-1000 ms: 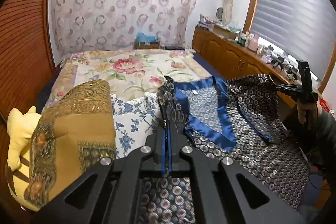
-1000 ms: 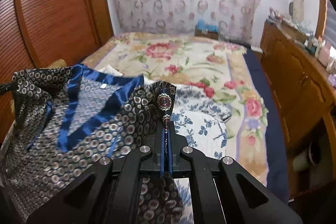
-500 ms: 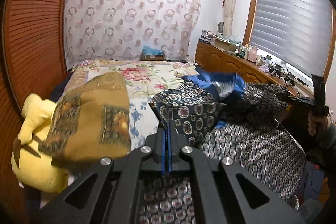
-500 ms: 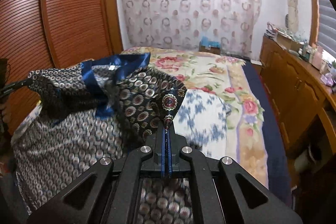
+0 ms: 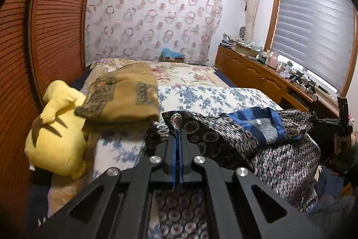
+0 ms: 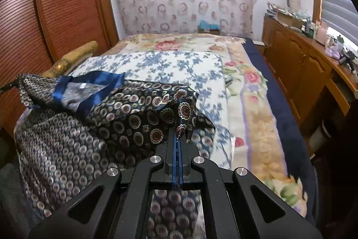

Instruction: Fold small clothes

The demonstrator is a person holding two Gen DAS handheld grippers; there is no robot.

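Both grippers dropped w/ the garment point(image 5: 226, 140) since 1 s ago; it's now draped low over the bed point(image 6: 250, 86). Left gripper point(image 5: 177, 138) & right gripper point(image 6: 177, 140) each pinched closed on a garment corner.

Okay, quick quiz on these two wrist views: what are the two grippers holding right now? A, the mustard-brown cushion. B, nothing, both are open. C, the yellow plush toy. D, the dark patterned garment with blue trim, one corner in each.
D: the left gripper and the right gripper are each shut on a corner of the dark patterned garment, which hangs between them over the bed.
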